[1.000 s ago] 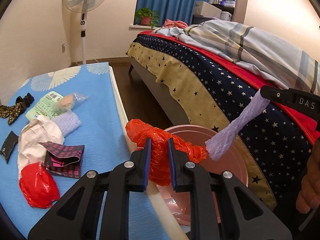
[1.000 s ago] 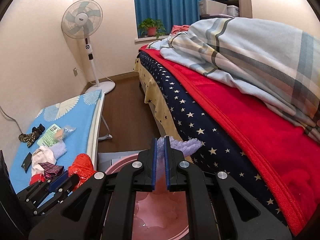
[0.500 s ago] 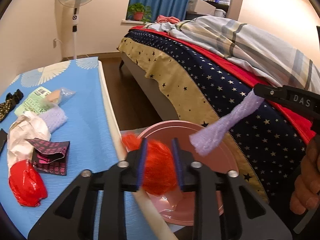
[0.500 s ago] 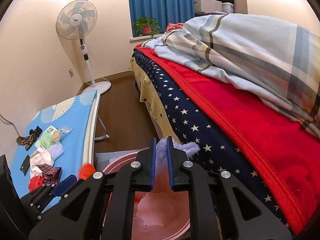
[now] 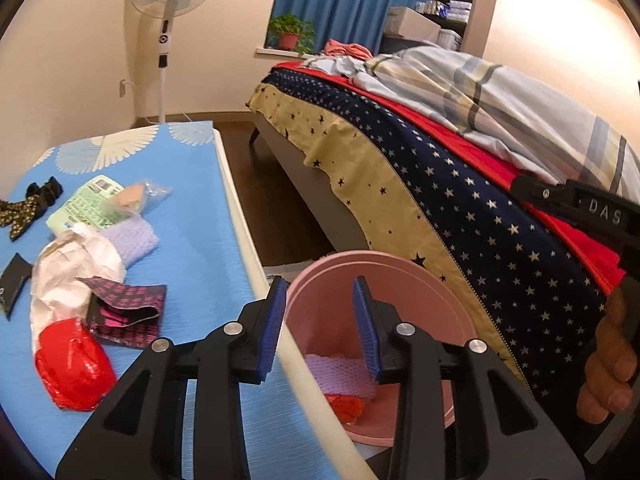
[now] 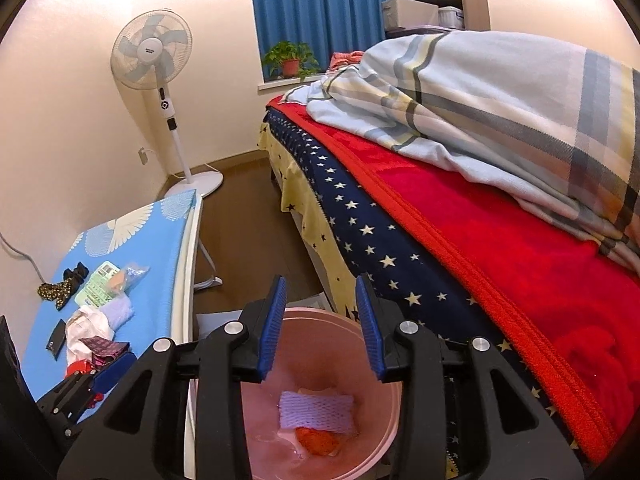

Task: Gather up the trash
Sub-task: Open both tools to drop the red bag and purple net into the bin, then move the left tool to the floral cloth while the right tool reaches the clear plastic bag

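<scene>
Two pieces lie in the pink bin (image 6: 384,432); more trash (image 5: 76,364) waits on the surface (image 5: 192,216). Both jaws are parted and empty, the right still opening. The bin could be knocked over.

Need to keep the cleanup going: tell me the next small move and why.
Probably swing the left hand-held gripper, empty over the pink bin, to the red bag on the blue table: purple foam net already lies binned; trash remains.
</scene>
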